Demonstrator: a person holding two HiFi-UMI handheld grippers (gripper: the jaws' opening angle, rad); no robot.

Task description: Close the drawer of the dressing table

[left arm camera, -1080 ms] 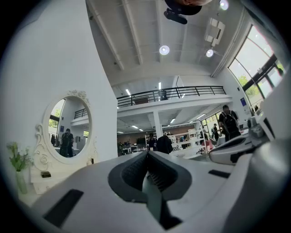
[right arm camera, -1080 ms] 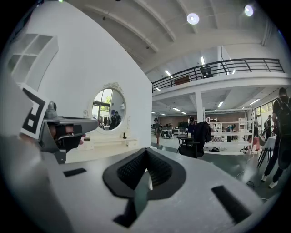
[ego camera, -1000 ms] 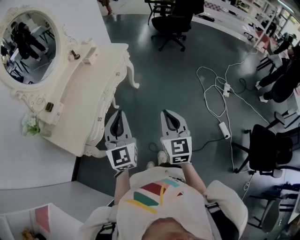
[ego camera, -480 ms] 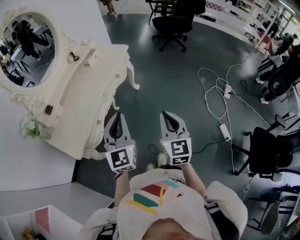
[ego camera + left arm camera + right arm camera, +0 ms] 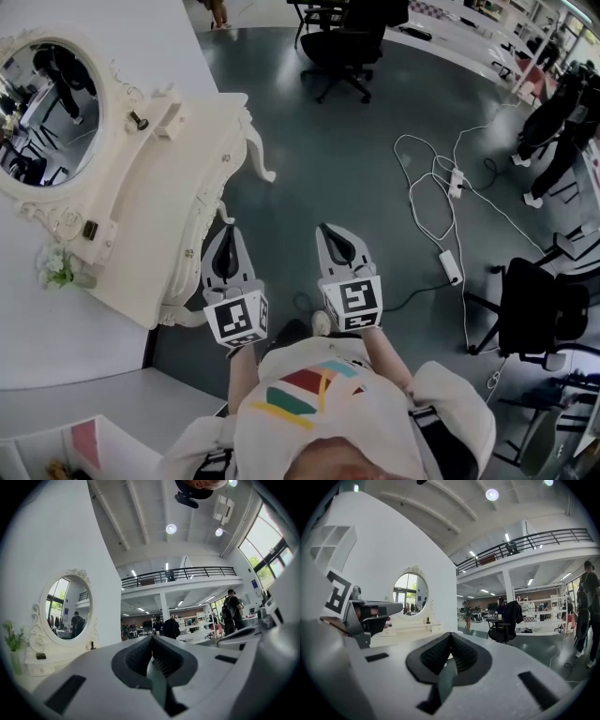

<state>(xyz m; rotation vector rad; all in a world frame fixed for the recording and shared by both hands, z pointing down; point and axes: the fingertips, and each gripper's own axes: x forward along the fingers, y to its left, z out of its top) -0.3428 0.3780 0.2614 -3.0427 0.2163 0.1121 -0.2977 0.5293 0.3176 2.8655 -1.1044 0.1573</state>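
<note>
Dressing table (image 5: 159, 206) stands at the person's left by the white wall with no drawer sticking out of its front, so closing looks already done, while the left gripper (image 5: 228, 234) and the right gripper (image 5: 333, 234) hover near it, jaws pressed together and empty.

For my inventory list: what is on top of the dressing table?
On the dressing table stand an oval mirror, a small dark object, a small dark box and white flowers. Anything behind the mirror is hidden.
</note>
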